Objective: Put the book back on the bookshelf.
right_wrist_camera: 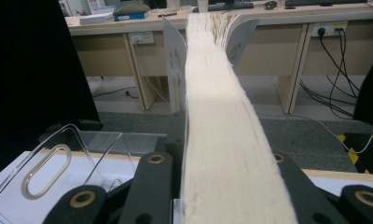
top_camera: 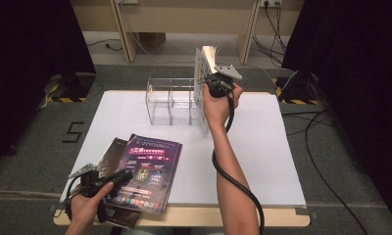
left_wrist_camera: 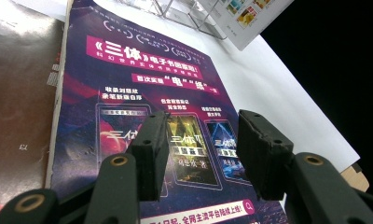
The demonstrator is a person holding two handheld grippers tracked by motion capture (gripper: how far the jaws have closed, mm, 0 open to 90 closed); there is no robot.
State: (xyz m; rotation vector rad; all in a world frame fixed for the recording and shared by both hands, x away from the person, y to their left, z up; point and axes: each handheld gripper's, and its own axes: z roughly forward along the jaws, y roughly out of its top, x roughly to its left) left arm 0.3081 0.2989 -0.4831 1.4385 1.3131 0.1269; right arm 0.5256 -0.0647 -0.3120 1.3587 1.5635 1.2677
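A: Where's the book [top_camera: 202,81]?

B: Upright at the rack's [top_camera: 172,100] right end, clamped by the right tool [top_camera: 214,81] across its page block [right_wrist_camera: 222,140]; thick, likely heavy, covers floppy, pages fanning at the top.

A: Best hold?

B: Squeeze the whole block, low, near the spine; left tool [left_wrist_camera: 201,156] hangs apart over the magazine [left_wrist_camera: 142,107] on the counter [top_camera: 262,147].
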